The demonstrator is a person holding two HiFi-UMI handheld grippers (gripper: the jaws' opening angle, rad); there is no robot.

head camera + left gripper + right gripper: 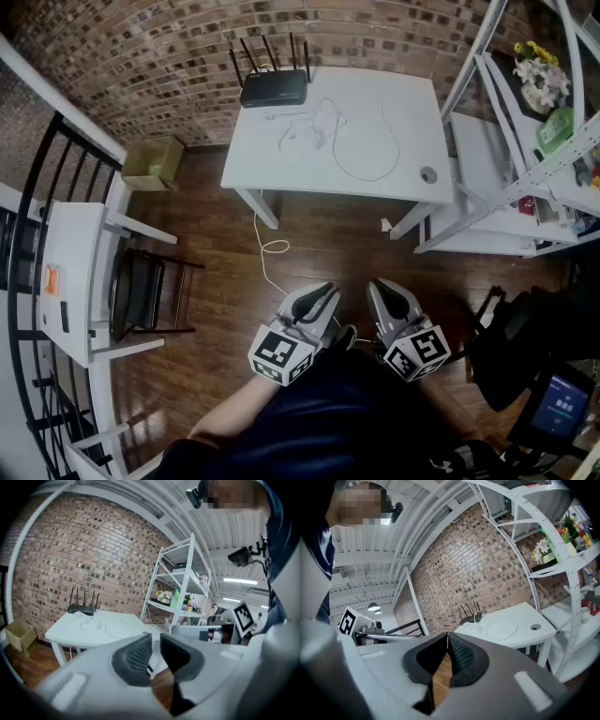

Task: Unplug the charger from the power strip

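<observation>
Far ahead stands a white table (412,112). On it lies a white power strip (298,139) with a white charger (324,120) at it; small and hard to tell apart. A thin white cable (379,175) loops over the tabletop. Both grippers hang low by the person's body, well short of the table. My left gripper (327,292) and right gripper (378,289) are shut on nothing. In the left gripper view the left gripper (156,641) points at the table (70,632). The right gripper (447,638) in its own view faces the table (520,625) too.
A black router (274,86) sits at the table's back edge. A white cord (267,255) drops to the wooden floor. A cardboard box (153,161) is at the left, a black chair (141,295) and white side table (70,281) nearer. A white shelf rack (525,150) stands right.
</observation>
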